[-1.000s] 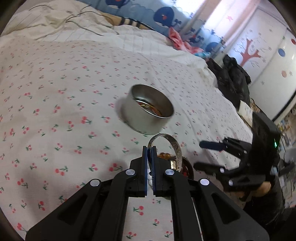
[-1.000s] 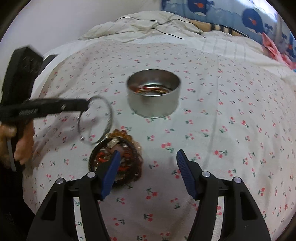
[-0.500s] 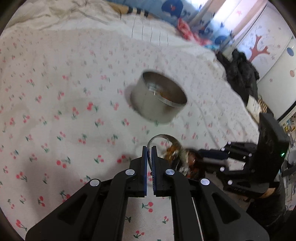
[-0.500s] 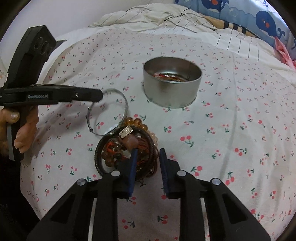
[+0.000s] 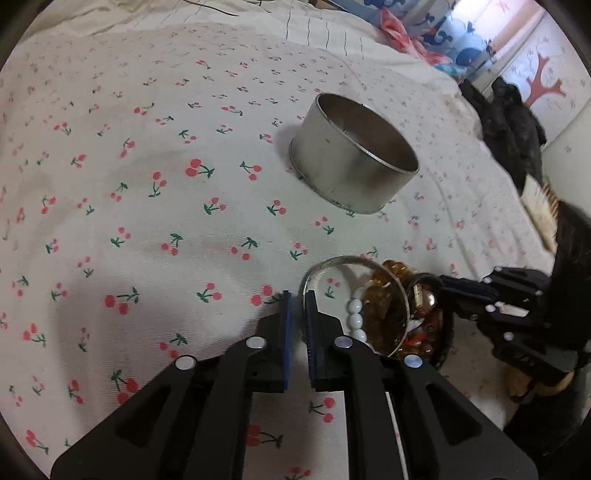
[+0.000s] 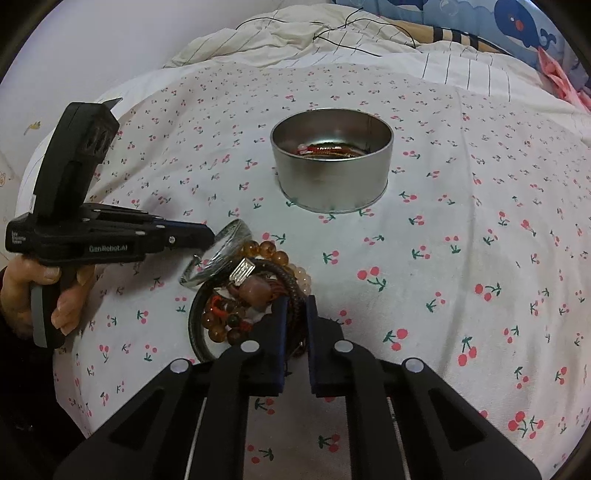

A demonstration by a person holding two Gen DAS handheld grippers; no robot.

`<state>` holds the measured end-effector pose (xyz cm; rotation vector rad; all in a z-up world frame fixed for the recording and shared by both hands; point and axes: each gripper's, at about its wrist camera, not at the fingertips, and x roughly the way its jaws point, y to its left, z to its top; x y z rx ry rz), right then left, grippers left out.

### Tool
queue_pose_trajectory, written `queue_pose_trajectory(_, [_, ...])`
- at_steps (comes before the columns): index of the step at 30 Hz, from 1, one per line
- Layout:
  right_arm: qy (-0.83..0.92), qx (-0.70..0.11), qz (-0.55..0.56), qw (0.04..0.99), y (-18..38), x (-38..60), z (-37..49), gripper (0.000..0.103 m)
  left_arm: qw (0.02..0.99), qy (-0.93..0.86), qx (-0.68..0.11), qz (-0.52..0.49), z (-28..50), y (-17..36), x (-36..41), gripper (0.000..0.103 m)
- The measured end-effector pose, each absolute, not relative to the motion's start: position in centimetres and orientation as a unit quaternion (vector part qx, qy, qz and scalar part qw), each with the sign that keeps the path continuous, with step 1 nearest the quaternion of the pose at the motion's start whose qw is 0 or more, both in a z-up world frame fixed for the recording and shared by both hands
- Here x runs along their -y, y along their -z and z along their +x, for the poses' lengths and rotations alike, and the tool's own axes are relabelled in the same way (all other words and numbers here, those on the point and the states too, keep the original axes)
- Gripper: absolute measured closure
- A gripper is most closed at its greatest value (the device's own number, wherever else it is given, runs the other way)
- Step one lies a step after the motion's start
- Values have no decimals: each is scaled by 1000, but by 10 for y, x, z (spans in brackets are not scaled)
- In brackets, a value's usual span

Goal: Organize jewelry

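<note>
A round metal tin [image 6: 332, 188] stands on the cherry-print sheet [image 6: 443, 258] with red and gold bracelets [image 6: 332, 150] inside. In front of it lies a pile of bead and cord bracelets [image 6: 240, 306]. A silver bangle [image 6: 221, 251] leans tilted on that pile. My left gripper [image 5: 297, 295] is at the bangle [image 5: 332, 262]; its jaws are opening, and the thin band stands in the gap with the pads off it. My right gripper [image 6: 295, 301] is closing on a dark brown braided bracelet [image 6: 291, 284] at the pile's right side, and the cord fills the gap.
A person's hand [image 6: 22, 291] holds the left gripper's handle at the bed's left edge. A rumpled striped duvet with a black cable [image 6: 332, 33] lies behind the tin. A whale-print pillow [image 6: 517, 22] and dark clothing [image 5: 506, 125] are further off.
My left gripper has sunk and brought the bangle down onto the pile, and its jaws have parted. My right gripper's jaws went from wide apart to nearly together around the braided bracelet.
</note>
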<state>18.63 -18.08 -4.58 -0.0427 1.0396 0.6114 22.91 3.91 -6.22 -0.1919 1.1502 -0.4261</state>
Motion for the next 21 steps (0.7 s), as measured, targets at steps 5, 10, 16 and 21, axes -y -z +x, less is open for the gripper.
queue_pose_trajectory(5, [-285,-495,-19,820,49,180,188,93,811,222,-535,-76,226,64,-26,67])
queue_pose_trajectory(10, [-284,-481,-9,829,41,183,188,94,822,227,-519,-61,222,56,-23,102])
queue_pose_trajectory(16, [-280,-474,14,835,35,196,191,94,838,210,-498,-77,223,44,-39,102])
queue_pose_trajectory(21, [-250,-471,34,845,31,214,197,94,839,196,-504,-61,223,48,-45,102])
